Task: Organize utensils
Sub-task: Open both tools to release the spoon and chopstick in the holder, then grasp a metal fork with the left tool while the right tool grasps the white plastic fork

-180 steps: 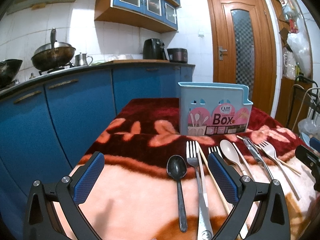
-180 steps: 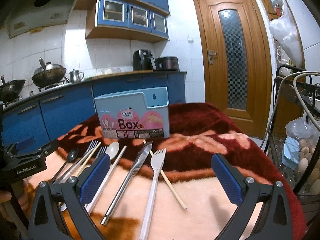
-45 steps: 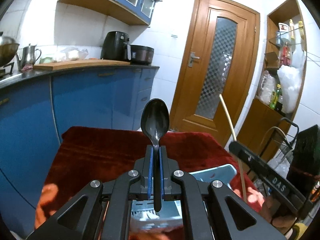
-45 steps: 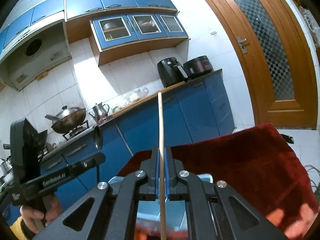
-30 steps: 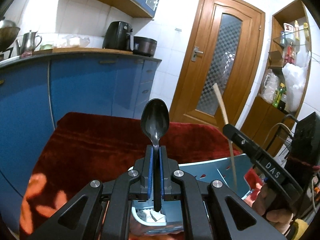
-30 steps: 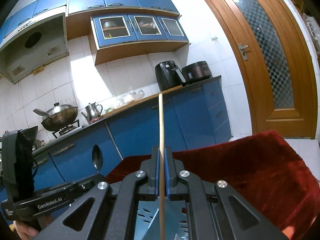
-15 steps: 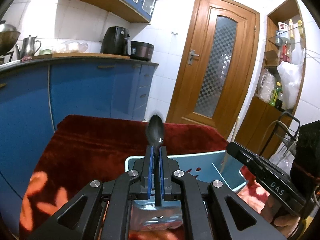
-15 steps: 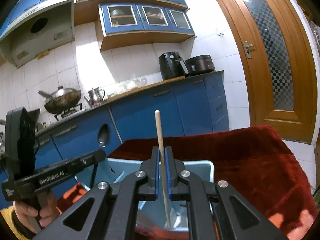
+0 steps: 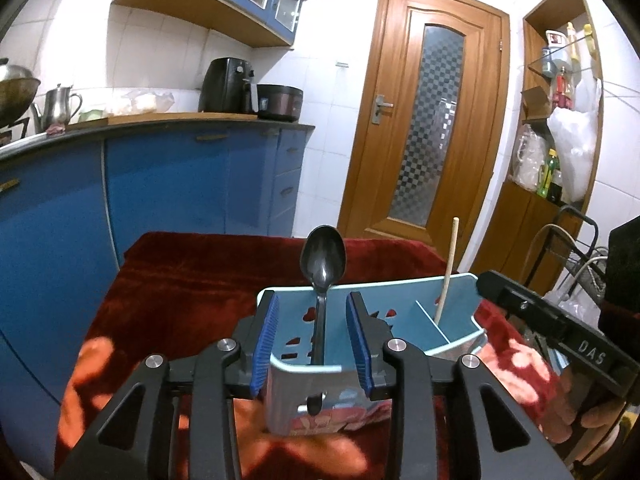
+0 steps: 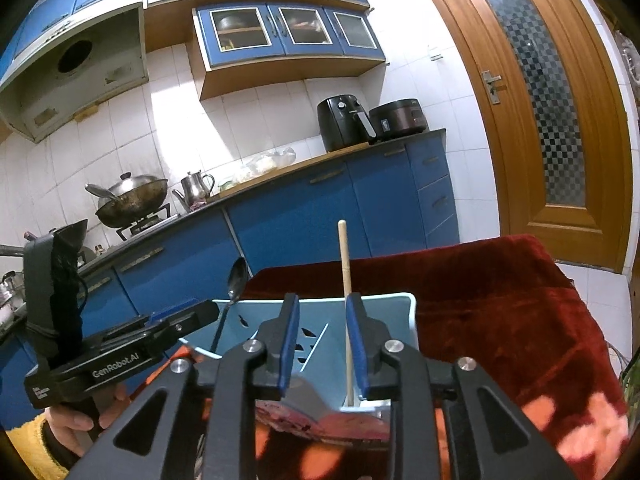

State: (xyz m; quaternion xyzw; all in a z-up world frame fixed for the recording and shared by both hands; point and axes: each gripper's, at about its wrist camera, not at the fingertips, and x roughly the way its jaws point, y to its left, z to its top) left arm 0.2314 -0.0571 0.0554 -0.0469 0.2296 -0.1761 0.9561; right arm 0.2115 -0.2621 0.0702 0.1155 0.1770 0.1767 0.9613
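You had opened both tongs, so nothing was held. Your left gripper (image 9: 313, 338) let the black spoon (image 9: 322, 263) stand in the blue box (image 9: 460, 292). Your right gripper (image 10: 322, 344) let the chopstick (image 10: 344, 264) stand in another part, keeping kinds apart.

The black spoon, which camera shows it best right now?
The left wrist view: the black spoon stands centred between the open jaws, bowl up, handle down in the blue box. The right wrist view shows it only small and edge-on at the left, partly behind the left gripper.
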